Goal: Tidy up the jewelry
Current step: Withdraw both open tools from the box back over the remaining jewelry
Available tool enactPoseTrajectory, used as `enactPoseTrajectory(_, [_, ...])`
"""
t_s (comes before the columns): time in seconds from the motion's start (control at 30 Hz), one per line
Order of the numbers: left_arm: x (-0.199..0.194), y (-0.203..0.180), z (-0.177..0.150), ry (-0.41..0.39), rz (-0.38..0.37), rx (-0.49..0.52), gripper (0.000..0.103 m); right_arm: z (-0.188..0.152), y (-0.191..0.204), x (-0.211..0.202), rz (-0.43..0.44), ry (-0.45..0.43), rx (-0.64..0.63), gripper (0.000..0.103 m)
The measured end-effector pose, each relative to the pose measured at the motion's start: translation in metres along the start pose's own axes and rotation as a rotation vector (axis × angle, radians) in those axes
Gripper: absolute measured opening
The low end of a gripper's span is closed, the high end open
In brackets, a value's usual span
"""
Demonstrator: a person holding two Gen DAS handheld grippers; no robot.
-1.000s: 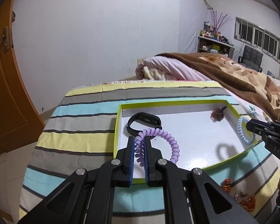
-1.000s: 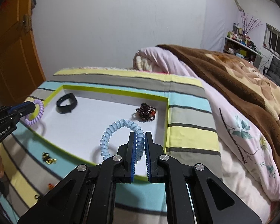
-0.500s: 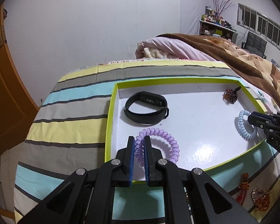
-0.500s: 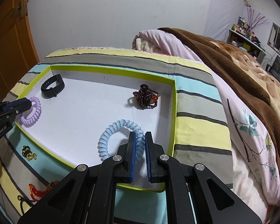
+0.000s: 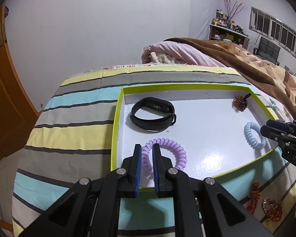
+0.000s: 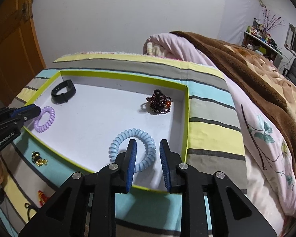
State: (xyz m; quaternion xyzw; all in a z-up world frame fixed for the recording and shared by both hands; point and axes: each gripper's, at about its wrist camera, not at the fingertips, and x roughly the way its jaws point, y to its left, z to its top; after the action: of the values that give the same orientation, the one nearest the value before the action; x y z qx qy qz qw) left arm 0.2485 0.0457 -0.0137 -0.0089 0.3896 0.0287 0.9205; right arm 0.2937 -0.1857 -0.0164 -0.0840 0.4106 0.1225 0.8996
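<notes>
A white tray with a lime rim point(image 5: 116, 130) point(image 6: 185, 118) lies on the striped bedcover. In it are a black fitness band point(image 5: 153, 113) point(image 6: 63, 94), a dark red bead bracelet point(image 5: 240, 102) point(image 6: 158, 102), a purple coil hair tie point(image 5: 167, 154) point(image 6: 45, 119) and a blue coil hair tie point(image 5: 253, 135) point(image 6: 133, 150). My left gripper point(image 5: 147, 148) has its jaws close around the purple tie, which rests on the tray floor. My right gripper point(image 6: 148, 144) is open, its jaws astride the near side of the blue tie lying in the tray.
Loose trinkets lie on the bedcover in front of the tray: a red knot charm point(image 5: 254, 193), a gold-and-red heart piece point(image 5: 272, 207), a gold-black charm point(image 6: 38, 159). A brown blanket point(image 6: 246, 67) and pink quilt point(image 5: 177, 53) lie to the right. An orange door point(image 6: 11, 39) stands left.
Both grippers lowered their coil ties onto the tray floor. The right gripper's jaws have opened, letting the blue tie go. The left jaws have parted slightly around the purple tie.
</notes>
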Motion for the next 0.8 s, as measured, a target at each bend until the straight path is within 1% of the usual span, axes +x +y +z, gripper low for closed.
enactPoseTrajectory(0.1, [-0.013,0.0,-0.003,-0.033,0.0,0.001,0.012,-0.002,0.003,-0.016,0.008,-0.034,0.004,0.025])
enactPoseTrajectory(0.37, [-0.067,-0.001,-0.013,-0.135,-0.022,-0.023,0.012,-0.018,0.012,-0.066,0.031,-0.116,0.018,0.025])
enactPoseTrajectory(0.6, [-0.106,-0.01,-0.034,-0.181,-0.029,-0.022,0.012,-0.047,0.015,-0.105,0.06,-0.162,0.042,0.025])
enactPoseTrajectory(0.8, [-0.13,-0.017,-0.061,-0.195,-0.038,-0.003,0.012,-0.074,0.021,-0.133,0.075,-0.186,0.044,0.025])
